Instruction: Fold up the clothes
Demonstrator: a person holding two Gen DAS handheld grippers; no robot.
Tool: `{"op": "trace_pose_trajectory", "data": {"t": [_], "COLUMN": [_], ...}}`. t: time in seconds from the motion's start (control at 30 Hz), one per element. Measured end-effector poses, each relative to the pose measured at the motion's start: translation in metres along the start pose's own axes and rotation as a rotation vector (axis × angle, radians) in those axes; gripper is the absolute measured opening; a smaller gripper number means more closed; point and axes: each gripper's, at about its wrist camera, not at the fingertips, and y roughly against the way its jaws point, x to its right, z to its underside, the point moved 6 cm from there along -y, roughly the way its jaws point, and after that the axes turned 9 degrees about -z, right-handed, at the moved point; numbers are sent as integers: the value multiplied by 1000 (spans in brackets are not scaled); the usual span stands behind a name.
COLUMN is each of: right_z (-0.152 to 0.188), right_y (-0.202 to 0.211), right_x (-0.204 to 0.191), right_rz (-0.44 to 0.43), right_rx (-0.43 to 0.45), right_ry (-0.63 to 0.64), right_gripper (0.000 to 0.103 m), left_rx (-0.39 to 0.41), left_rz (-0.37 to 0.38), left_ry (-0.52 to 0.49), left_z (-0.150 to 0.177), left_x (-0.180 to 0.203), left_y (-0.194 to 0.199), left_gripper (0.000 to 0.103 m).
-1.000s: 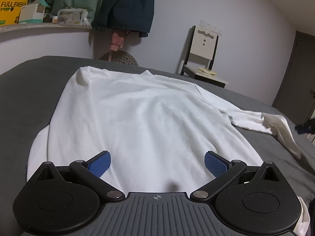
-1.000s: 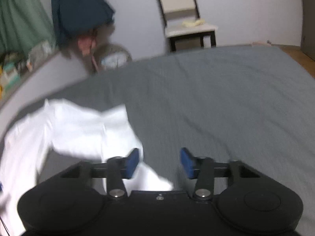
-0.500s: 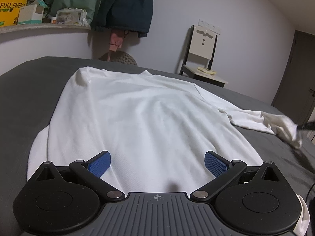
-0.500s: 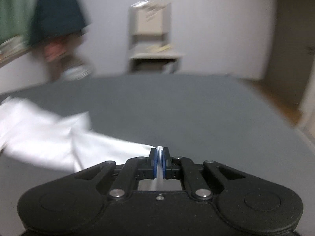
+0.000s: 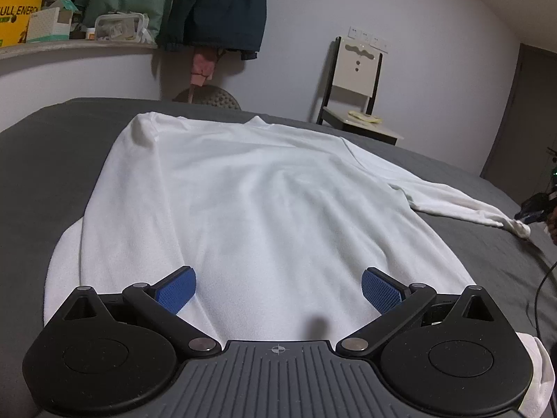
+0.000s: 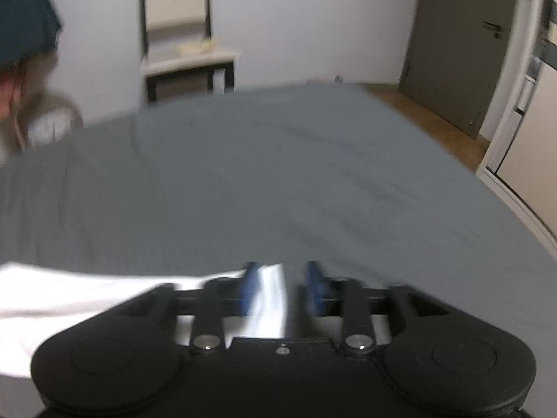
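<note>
A white long-sleeved shirt (image 5: 261, 209) lies spread flat on the grey bed (image 5: 52, 146). My left gripper (image 5: 278, 289) hovers over its near hem, open wide, with nothing between the blue pads. The right sleeve (image 5: 452, 198) stretches straight out to the right. At its cuff, the left wrist view shows my right gripper (image 5: 534, 207) beside a hand. In the blurred right wrist view, the right gripper (image 6: 280, 285) has its jaws opening. The cuff (image 6: 268, 289) lies loose between them, against the left pad and apart from the right one.
A chair (image 5: 358, 104) stands beyond the bed by the wall. A shelf (image 5: 69, 47) with boxes and hanging jackets (image 5: 222, 7) are at back left. A door (image 6: 463, 52) and bare floor lie to the right. A black cable (image 5: 543, 289) trails on the bed's right side.
The right gripper shut on the cuff and pulled the crumpled sleeve out straight to the right; now its jaws have parted around it. The left gripper has not moved.
</note>
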Motion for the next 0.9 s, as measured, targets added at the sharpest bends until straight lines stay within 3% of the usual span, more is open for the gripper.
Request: {"op": "trace_pose_trajectory", "data": {"t": [0.2, 0.37, 0.47, 0.5, 0.53, 0.63, 0.73, 0.9], "right_z": [41, 57, 46, 38, 33, 15, -3, 7], "right_y": [43, 36, 26, 20, 18, 40, 49, 25], "right_x": [32, 22, 0, -8, -12, 2, 29, 33], "right_rz": [-200, -260, -300, -312, -322, -310, -317, -252], "right_rx": [-13, -12, -6, -15, -19, 22, 39, -87], "right_ry": [-207, -113, -84, -81, -82, -123, -256, -235], "right_gripper": [41, 38, 19, 4, 4, 4, 4, 4], "left_rx": [3, 2, -3, -4, -5, -6, -7, -6], "left_rz": [6, 3, 0, -1, -1, 0, 3, 7], "left_ry": [-5, -11, -14, -13, -11, -12, -17, -15], "left_z": [-1, 0, 0, 0, 0, 0, 1, 1], "left_x": [2, 3, 2, 2, 2, 1, 2, 1], "left_y": [2, 3, 3, 3, 3, 3, 3, 3], "left_gripper": [103, 103, 103, 103, 103, 103, 103, 103]}}
